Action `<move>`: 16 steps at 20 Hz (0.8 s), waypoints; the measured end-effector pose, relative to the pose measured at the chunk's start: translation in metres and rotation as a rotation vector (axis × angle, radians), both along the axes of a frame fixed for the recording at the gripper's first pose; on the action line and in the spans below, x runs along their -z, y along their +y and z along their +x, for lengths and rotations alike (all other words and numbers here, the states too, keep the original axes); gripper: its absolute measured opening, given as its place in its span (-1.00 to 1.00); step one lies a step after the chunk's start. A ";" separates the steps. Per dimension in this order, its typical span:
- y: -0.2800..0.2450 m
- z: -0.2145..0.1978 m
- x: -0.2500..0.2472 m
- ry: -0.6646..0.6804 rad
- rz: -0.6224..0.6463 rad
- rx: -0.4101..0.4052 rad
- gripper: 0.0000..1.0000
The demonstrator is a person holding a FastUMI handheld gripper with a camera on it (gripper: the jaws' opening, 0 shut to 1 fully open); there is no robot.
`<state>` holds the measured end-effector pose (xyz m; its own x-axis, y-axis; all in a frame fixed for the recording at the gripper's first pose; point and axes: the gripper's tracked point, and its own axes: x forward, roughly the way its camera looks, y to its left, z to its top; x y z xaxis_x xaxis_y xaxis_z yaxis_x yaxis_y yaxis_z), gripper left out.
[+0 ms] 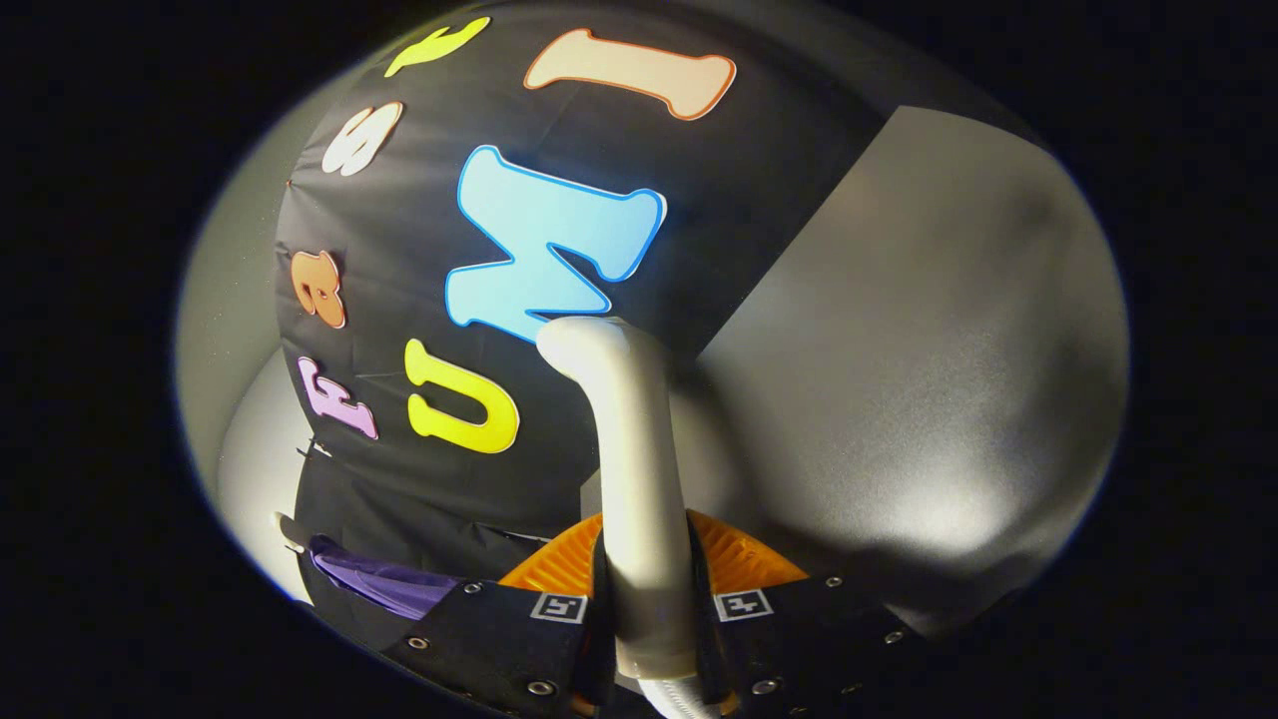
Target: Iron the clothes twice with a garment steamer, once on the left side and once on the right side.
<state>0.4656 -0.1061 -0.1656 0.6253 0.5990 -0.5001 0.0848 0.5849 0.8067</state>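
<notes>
My gripper is shut on the white handle of the garment steamer, both fingers pressing its sides. The steamer rises straight ahead between the fingers and bends over at its top, its head turned away toward the booth's black cloth wall. A ribbed white hose leaves the handle's lower end below the fingers. A purple garment lies low to the left of the fingers, partly hidden by the left finger.
An orange ribbed part sits just behind the fingers on both sides of the handle. A grey panel stands to the right of the black cloth wall. A pale surface lies at the left, below the cloth.
</notes>
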 end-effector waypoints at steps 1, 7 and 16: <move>0.002 -0.008 -0.007 -0.020 -0.024 -0.002 -0.37; 0.028 -0.075 -0.057 -0.155 -0.096 -0.033 -0.37; 0.084 -0.201 -0.131 -0.382 -0.260 0.088 -0.37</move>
<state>0.2642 -0.0222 -0.0347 0.8366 0.4208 -0.3507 -0.1315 0.7757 0.6172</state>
